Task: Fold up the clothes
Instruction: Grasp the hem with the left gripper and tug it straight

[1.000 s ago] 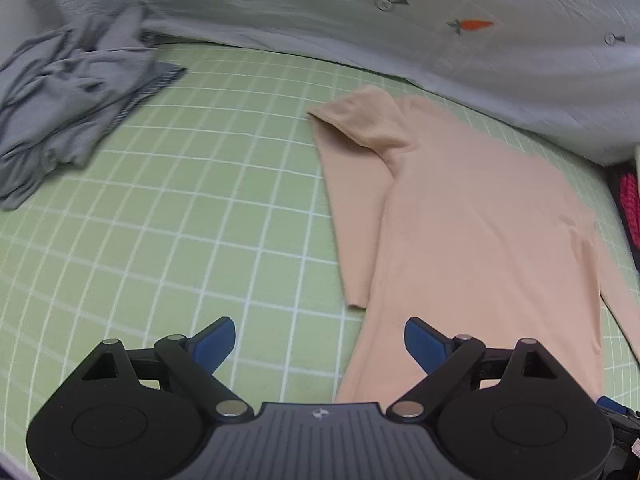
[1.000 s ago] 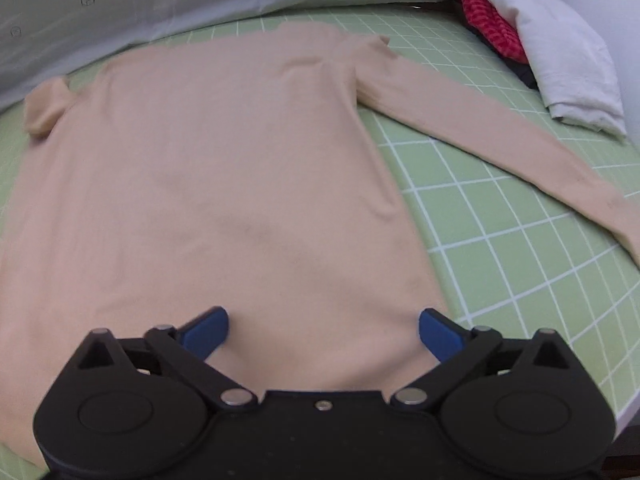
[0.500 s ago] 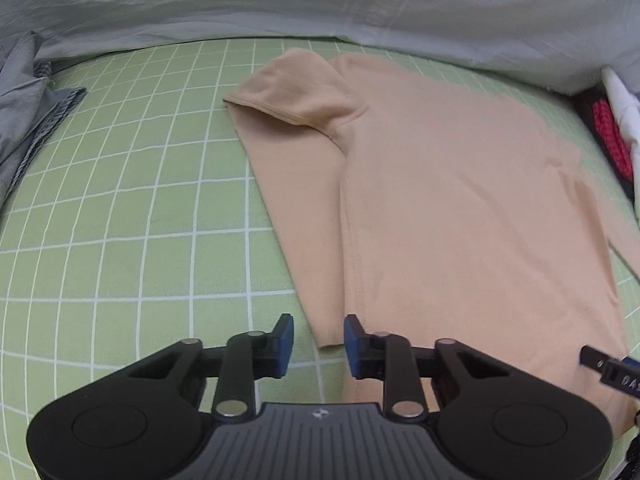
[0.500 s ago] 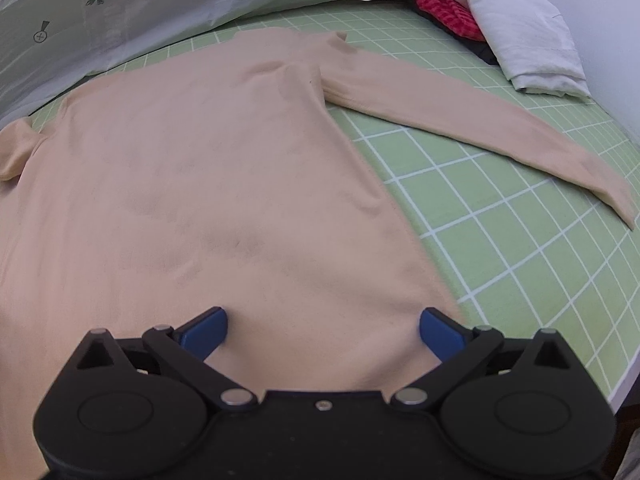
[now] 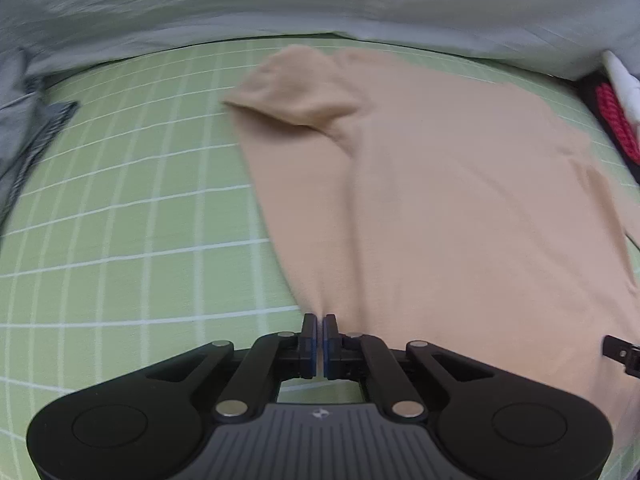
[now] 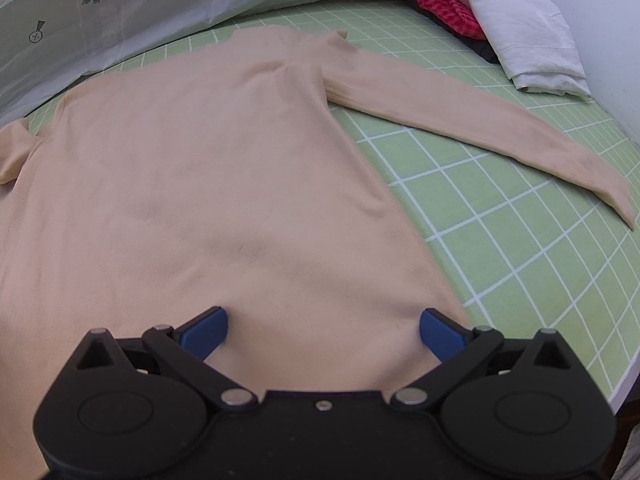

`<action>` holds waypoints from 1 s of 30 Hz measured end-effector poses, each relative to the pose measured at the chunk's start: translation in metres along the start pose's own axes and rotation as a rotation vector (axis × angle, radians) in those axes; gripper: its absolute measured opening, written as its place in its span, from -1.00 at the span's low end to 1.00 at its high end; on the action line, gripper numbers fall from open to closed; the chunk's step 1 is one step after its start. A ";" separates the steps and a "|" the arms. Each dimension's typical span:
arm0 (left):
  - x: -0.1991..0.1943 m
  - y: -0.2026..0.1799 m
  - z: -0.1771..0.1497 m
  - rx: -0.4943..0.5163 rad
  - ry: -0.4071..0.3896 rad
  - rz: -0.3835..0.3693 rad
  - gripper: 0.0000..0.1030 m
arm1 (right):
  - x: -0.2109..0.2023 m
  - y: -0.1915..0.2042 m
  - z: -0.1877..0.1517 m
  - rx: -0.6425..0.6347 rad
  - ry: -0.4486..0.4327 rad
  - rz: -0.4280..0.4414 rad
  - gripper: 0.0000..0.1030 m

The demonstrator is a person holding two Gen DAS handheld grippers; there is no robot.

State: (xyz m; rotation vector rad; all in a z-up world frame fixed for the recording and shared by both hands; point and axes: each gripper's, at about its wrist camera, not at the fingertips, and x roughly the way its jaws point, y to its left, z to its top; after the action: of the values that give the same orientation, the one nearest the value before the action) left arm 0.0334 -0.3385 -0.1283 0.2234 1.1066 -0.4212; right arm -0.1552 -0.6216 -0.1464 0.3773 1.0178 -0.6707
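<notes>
A peach long-sleeved sweater point(image 5: 460, 208) lies flat on the green grid mat point(image 5: 140, 200). Its left sleeve point(image 5: 304, 200) is folded down along the body. My left gripper point(image 5: 319, 322) is shut, and the cuff end of that sleeve tapers into its blue pads. In the right wrist view the sweater point(image 6: 200, 168) fills the middle, with its right sleeve point(image 6: 480, 120) stretched out over the mat to the right. My right gripper point(image 6: 322, 330) stands open just above the sweater's lower body near the right side seam, with nothing pinched between its pads.
A pale bedsheet with carrot prints point(image 6: 100, 8) runs along the far side. A grey garment point(image 5: 20, 132) lies at the mat's left end. A red knit point(image 6: 444, 4) and a white cloth point(image 6: 532, 40) lie at the far right. The mat's edge point(image 6: 624, 384) is close on the right.
My left gripper moved down and right to the cuff of the folded sleeve and went from wide open to shut. The right gripper stayed open over the hem, rolling slightly.
</notes>
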 end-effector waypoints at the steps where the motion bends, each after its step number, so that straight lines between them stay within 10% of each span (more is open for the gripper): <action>1: -0.002 0.009 -0.001 -0.016 0.000 0.026 -0.94 | 0.000 0.001 0.000 0.000 0.001 0.000 1.00; 9: -0.019 0.130 -0.017 -0.229 0.019 0.329 -0.94 | 0.001 0.001 0.000 -0.003 0.005 0.002 1.00; 15: -0.040 0.172 -0.018 -0.335 -0.043 0.277 -0.69 | 0.001 0.003 0.000 0.002 0.008 -0.004 1.00; 19: -0.031 0.165 -0.011 -0.232 -0.016 0.288 0.09 | 0.001 0.004 0.001 0.004 0.014 -0.009 1.00; 30: -0.018 0.164 -0.017 -0.238 0.022 0.189 0.13 | 0.000 0.006 -0.001 0.022 0.010 -0.026 1.00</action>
State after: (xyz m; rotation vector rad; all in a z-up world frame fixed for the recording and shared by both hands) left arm 0.0841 -0.1804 -0.1250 0.1215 1.1357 -0.1175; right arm -0.1513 -0.6165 -0.1467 0.3872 1.0266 -0.7047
